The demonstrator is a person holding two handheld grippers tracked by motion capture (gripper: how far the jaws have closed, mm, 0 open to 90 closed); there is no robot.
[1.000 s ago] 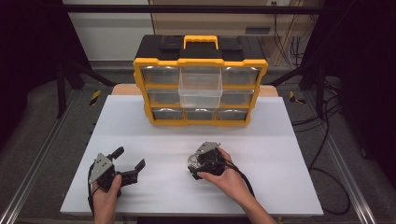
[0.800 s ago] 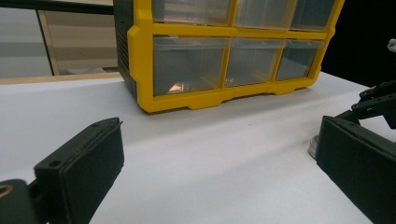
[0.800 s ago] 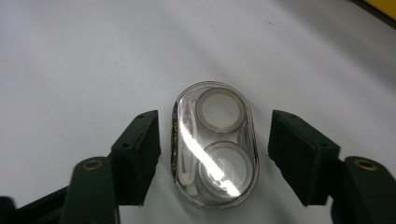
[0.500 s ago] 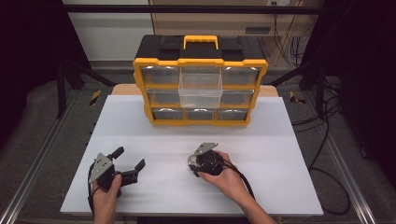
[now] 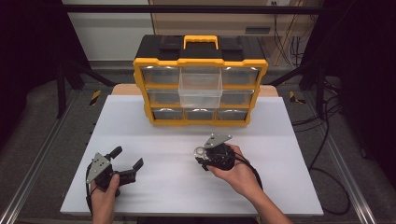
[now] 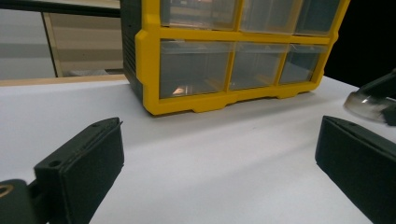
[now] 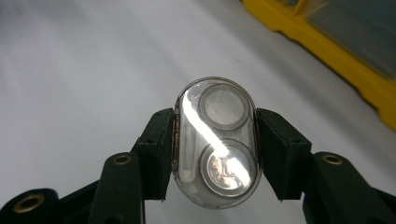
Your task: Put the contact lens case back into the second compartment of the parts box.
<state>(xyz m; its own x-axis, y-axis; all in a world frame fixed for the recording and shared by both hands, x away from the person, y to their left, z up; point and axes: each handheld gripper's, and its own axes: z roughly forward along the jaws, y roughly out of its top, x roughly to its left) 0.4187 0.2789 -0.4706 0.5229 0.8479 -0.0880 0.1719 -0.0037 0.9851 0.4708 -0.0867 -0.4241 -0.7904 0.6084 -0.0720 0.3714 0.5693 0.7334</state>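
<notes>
A clear oval case (image 7: 215,140) with two round wells sits clamped between the pads of my right gripper (image 7: 215,144), which is shut on its two long sides. In the high view that right gripper (image 5: 202,154) hovers a little above the white table (image 5: 280,140), right of centre, with the clear case (image 5: 201,151) at its tip. My left gripper (image 5: 127,157) rests near the front left of the table, jaws wide open and nothing between them. In the left gripper view, the left gripper (image 6: 219,158) faces the yellow organizer (image 6: 149,70), with the case (image 6: 369,100) at the right edge.
A yellow and black drawer organizer (image 5: 201,51) with clear drawers stands at the back of the table. Its upper middle drawer (image 5: 201,88) is pulled out toward me. Its yellow base (image 7: 336,51) crosses the upper right of the right gripper view. Cables lie on the floor to the right.
My right gripper has lifted off the table with the clear case and shifted slightly right and back. The left gripper has stayed where it was.
</notes>
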